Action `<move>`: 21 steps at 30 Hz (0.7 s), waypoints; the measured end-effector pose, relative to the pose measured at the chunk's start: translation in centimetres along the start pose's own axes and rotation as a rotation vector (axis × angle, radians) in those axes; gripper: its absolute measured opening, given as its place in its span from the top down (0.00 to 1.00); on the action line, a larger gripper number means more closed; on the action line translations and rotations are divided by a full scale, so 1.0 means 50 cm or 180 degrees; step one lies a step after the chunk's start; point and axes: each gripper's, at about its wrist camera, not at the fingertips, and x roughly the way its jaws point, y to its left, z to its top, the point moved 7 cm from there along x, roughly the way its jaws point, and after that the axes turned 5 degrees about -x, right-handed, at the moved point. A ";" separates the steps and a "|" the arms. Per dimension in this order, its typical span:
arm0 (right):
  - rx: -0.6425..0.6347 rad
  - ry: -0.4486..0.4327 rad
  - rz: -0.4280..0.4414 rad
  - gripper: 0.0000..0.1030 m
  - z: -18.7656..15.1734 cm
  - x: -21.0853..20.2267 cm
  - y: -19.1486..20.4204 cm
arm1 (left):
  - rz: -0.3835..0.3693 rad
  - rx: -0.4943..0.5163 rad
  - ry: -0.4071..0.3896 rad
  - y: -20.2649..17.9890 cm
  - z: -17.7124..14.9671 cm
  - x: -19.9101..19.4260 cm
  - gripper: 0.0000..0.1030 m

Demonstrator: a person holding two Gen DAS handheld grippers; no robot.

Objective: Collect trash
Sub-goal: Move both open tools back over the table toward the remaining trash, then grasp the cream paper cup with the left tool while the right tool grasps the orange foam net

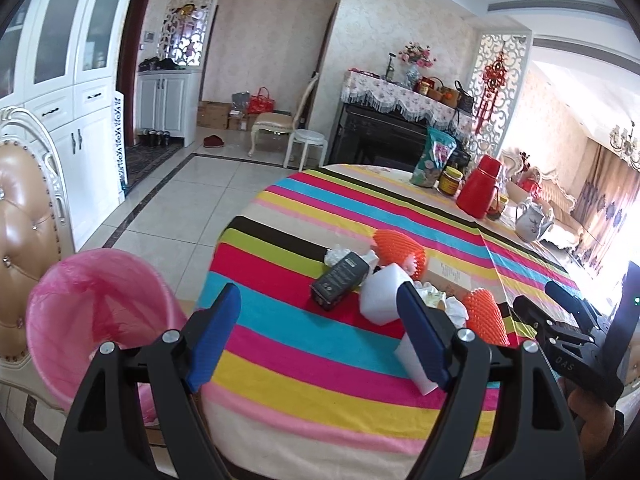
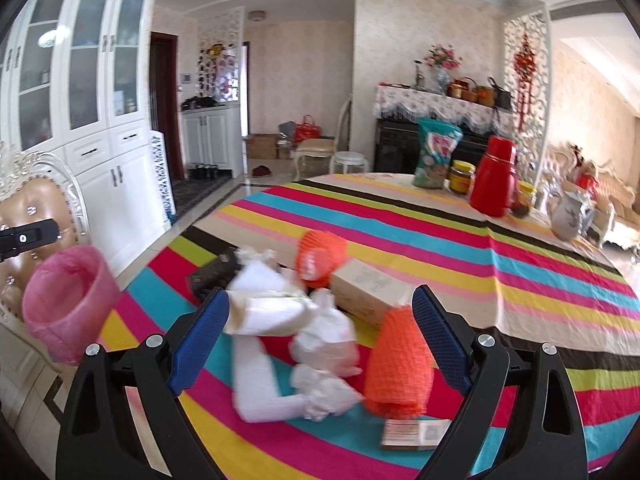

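A pile of trash lies on the striped tablecloth (image 1: 320,352): a black box (image 1: 340,280), white foam pieces (image 1: 380,296), crumpled white paper (image 2: 326,344), two orange foam nets (image 2: 398,364) (image 2: 320,254) and a cardboard box (image 2: 368,292). A bin with a pink liner (image 1: 96,312) stands left of the table, also in the right wrist view (image 2: 68,300). My left gripper (image 1: 320,336) is open and empty above the table's near edge. My right gripper (image 2: 320,344) is open over the pile, holding nothing; it also shows in the left wrist view (image 1: 560,320).
A padded chair (image 1: 28,232) stands behind the bin. At the table's far side stand a red thermos (image 1: 480,188), a jar (image 1: 450,180), a snack bag (image 1: 434,158) and a white teapot (image 1: 530,220). A small flat packet (image 2: 416,434) lies near my right gripper.
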 end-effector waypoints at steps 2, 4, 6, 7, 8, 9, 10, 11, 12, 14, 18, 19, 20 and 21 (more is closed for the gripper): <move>0.0042 0.0049 -0.0027 0.16 -0.012 0.015 -0.022 | -0.0043 0.0001 0.0035 -0.011 -0.005 0.016 0.25; 0.0084 0.0113 -0.0071 0.16 -0.027 0.035 -0.044 | -0.0075 0.0028 0.0082 -0.024 -0.011 0.039 0.25; 0.0115 0.0190 -0.0086 0.16 -0.045 0.056 -0.059 | -0.0112 0.0026 0.0135 -0.036 -0.019 0.065 0.25; 0.0122 0.0213 -0.0093 0.16 -0.052 0.064 -0.064 | -0.0132 0.0031 0.0164 -0.043 -0.024 0.077 0.25; 0.0137 0.0252 -0.0104 0.16 -0.062 0.076 -0.072 | -0.0142 0.0040 0.0184 -0.051 -0.026 0.088 0.25; 0.0157 0.0286 -0.0106 0.16 -0.070 0.085 -0.078 | -0.0158 0.0057 0.0220 -0.059 -0.031 0.104 0.25; 0.0175 0.0313 -0.0105 0.16 -0.075 0.091 -0.080 | -0.0178 0.0069 0.0251 -0.065 -0.034 0.117 0.25; 0.0205 0.0350 -0.0106 0.16 -0.083 0.102 -0.088 | -0.0197 0.0084 0.0280 -0.074 -0.038 0.129 0.25; 0.0227 0.0372 -0.0111 0.16 -0.091 0.108 -0.095 | -0.0209 0.0094 0.0296 -0.080 -0.041 0.136 0.25; 0.0281 0.0418 -0.0113 0.16 -0.101 0.123 -0.109 | -0.0258 0.0124 0.0343 -0.096 -0.048 0.157 0.25; 0.0367 0.0524 -0.0102 0.16 -0.124 0.148 -0.128 | -0.0343 0.0194 0.0459 -0.126 -0.065 0.199 0.25; 0.0393 0.0543 -0.0107 0.16 -0.129 0.154 -0.134 | -0.0363 0.0207 0.0482 -0.133 -0.070 0.206 0.25; 0.0427 0.0563 -0.0109 0.16 -0.133 0.159 -0.139 | -0.0386 0.0219 0.0509 -0.141 -0.074 0.215 0.25; 0.0451 0.0582 -0.0103 0.16 -0.135 0.161 -0.142 | -0.0408 0.0238 0.0544 -0.149 -0.080 0.227 0.25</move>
